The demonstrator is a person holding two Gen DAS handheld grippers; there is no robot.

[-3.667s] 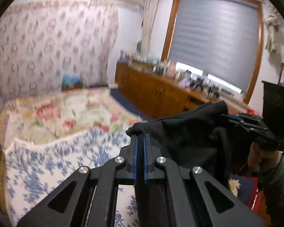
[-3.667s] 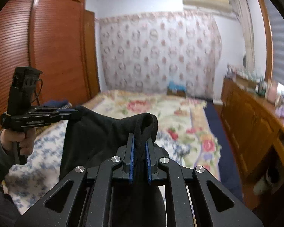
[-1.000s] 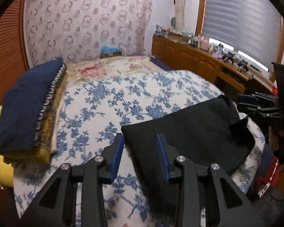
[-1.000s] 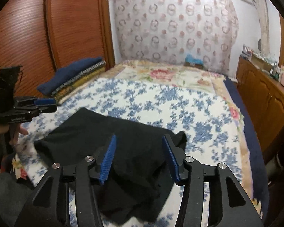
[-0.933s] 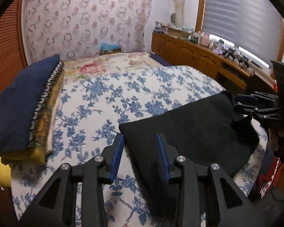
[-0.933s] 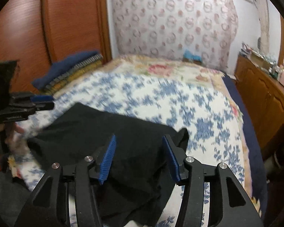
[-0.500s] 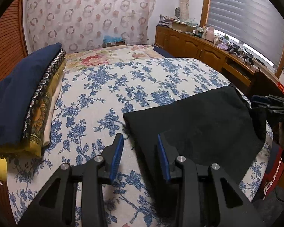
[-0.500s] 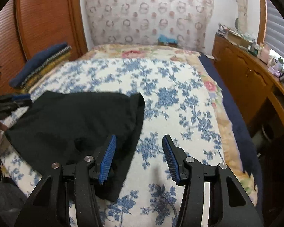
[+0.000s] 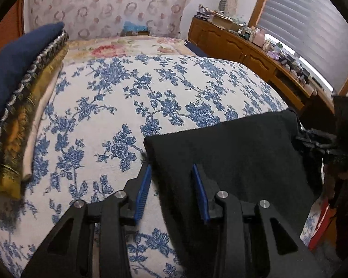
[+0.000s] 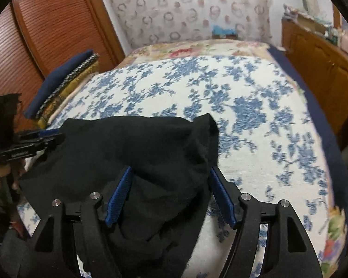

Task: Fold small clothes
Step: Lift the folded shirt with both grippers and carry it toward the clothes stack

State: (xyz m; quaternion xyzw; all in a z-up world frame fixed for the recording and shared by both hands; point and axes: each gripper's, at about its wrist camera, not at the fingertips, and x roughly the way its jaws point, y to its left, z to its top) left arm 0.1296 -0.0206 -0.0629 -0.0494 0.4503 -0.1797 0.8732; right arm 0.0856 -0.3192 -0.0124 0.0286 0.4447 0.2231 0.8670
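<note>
A black garment [image 9: 232, 153] lies spread on the blue-flowered bedspread [image 9: 132, 97] near the bed's front edge. My left gripper [image 9: 171, 169] is open, its blue pads on either side of the garment's left corner, low over it. In the right wrist view the garment [image 10: 132, 148] is rumpled at its right end. My right gripper [image 10: 170, 173] is open wide, with that bunched end sitting between the pads. Each gripper shows in the other's view: the right one [image 9: 317, 139] at the garment's far edge, the left one [image 10: 44, 136] at its left corner.
A stack of folded blankets, navy on top [image 9: 16, 69], lies along the left side of the bed [image 10: 62, 78]. A wooden sideboard [image 9: 255, 53] with clutter runs along the right wall. A red-brown wardrobe [image 10: 48, 23] stands to the left.
Both grippers carried the garment shut, then laid it on the bed and opened. In the last half second the right gripper moved left, back over the garment's rumpled end.
</note>
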